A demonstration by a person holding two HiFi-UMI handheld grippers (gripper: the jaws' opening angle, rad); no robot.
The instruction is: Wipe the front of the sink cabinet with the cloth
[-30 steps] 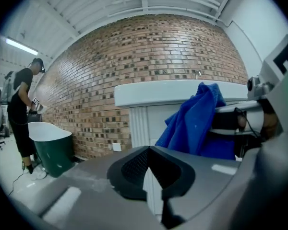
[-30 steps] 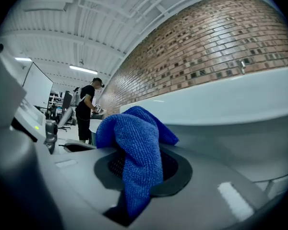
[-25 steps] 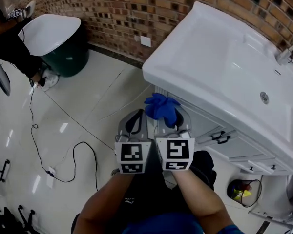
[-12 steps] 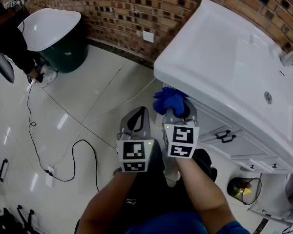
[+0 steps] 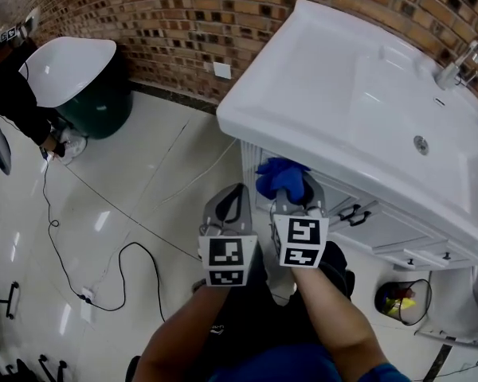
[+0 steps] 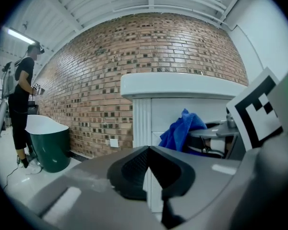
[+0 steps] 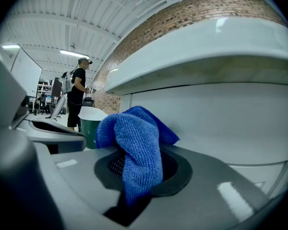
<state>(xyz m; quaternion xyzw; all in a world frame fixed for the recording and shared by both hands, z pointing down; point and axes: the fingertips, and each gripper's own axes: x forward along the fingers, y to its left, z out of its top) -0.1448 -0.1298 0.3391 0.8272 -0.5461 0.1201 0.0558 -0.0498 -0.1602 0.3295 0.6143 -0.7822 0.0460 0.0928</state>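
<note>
r gripper [image 7: 140,176] jaws pinched on blue cloth [image 7: 134,143] — cloth bunched over the tips, up at the left end of the cabinet [image 5: 374,233] front, just under the sink [image 5: 342,94] rim; contact w/ panel not clear. l gripper [image 6: 150,171] jaws pressed together, nothing in them — just beside the r one, apart from the cabinet.

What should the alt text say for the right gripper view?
The right tool is shut on a bunched blue cloth, held close to the white sink cabinet front, just under the overhanging sink rim. In the background at left, a person in black stands near a green tub.
</note>
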